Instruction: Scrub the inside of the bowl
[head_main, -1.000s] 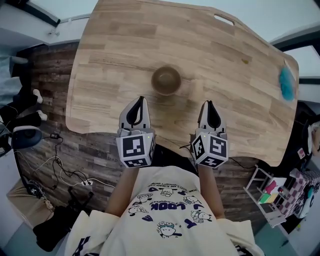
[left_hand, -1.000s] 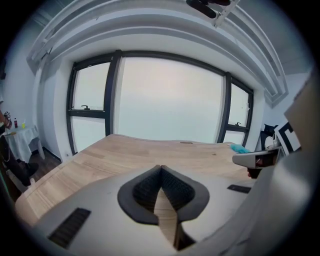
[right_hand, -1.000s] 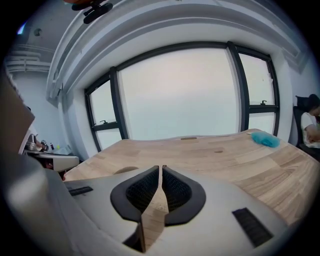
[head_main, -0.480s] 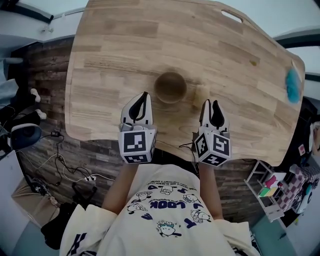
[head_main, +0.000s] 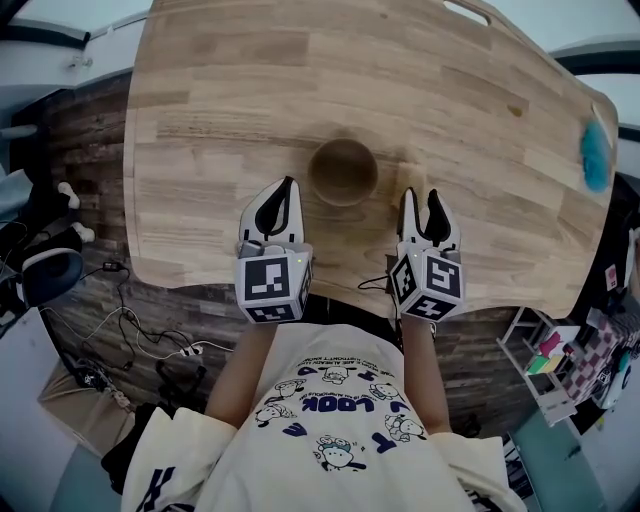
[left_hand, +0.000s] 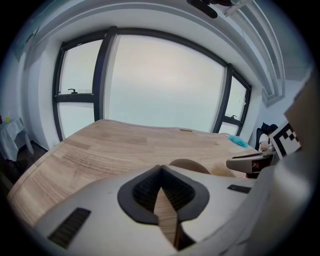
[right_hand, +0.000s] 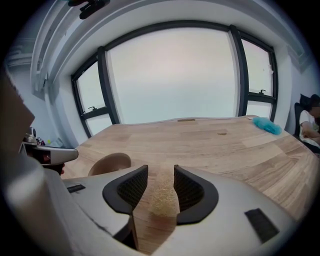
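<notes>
Nearest, the left gripper (head_main: 287, 190) is over the near part of the table (head_main: 220, 100). Its jaws are pressed together with nothing between them, and it sits just near-left of the bowl without touching it.

The right gripper (right_hand: 160, 171) is level with it on the right. Its jaws have just been opening and now stand wide apart. A tan scrub pad (right_hand: 162, 200) lies flat on the wood in the gap, and the jaw faces are not pressing on it.

Risk: the pad looks thin and flat. If the jaws close too high they would likely miss it, and too low they would scrape the table.

Beyond, the bowl (head_main: 342, 172) stands upright and empty at mid-table, with nothing holding it.

Risk: scrubbing pressure would probably slide or tip it unless the left gripper steadies the rim first.

A teal item (head_main: 595, 160) lies at the far right edge, well apart and of no concern.
</notes>
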